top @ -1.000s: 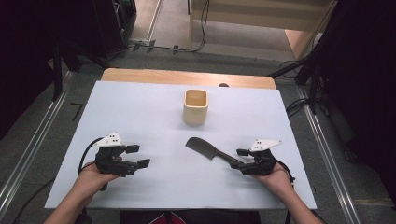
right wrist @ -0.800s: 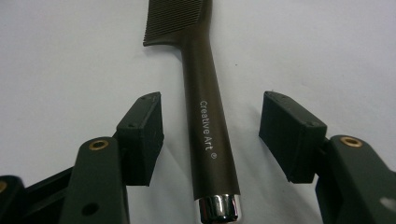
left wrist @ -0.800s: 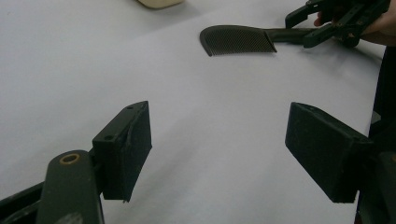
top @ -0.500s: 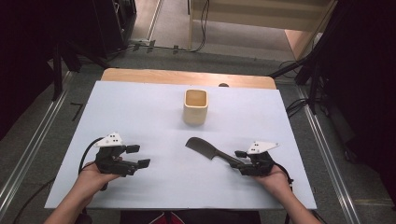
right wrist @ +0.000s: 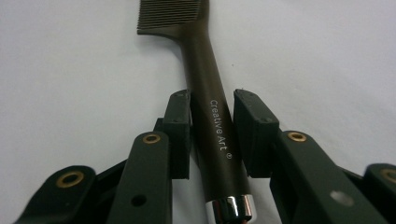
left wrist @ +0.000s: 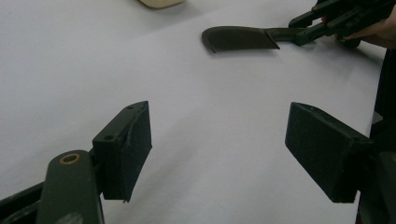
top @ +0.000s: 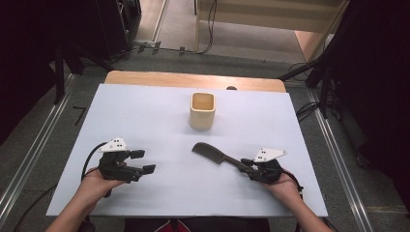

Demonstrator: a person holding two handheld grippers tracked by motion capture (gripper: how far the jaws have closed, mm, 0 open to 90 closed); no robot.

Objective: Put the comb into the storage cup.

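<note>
In the high view, we record a white table (top: 159, 116) with a cream square cup (top: 202, 110) standing upright toward its far side. A dark comb (top: 212, 153) lies flat on the table nearer the person, head toward the cup, handle running toward the right gripper (top: 247, 166). The right gripper's jaws sit around the handle's end. The left gripper (top: 144, 162) rests well apart on the left side, jaws spread, nothing between them.

In the left gripper view, we note its two black pads (left wrist: 130, 144) standing wide open over bare table. The comb (left wrist: 243, 38) lies farther off, teeth facing the camera side, with the right gripper (left wrist: 299, 29) at its handle.

In the right gripper view, we find the comb handle (right wrist: 215, 135), printed "Creative Art", lying between the two pads (right wrist: 180, 128). The jaws have just been closing on it. The left pad appears to touch the handle; a thin gap shows at the right pad, so we cannot confirm a firm grip. A chrome cap (right wrist: 231, 207) ends the handle.
</note>
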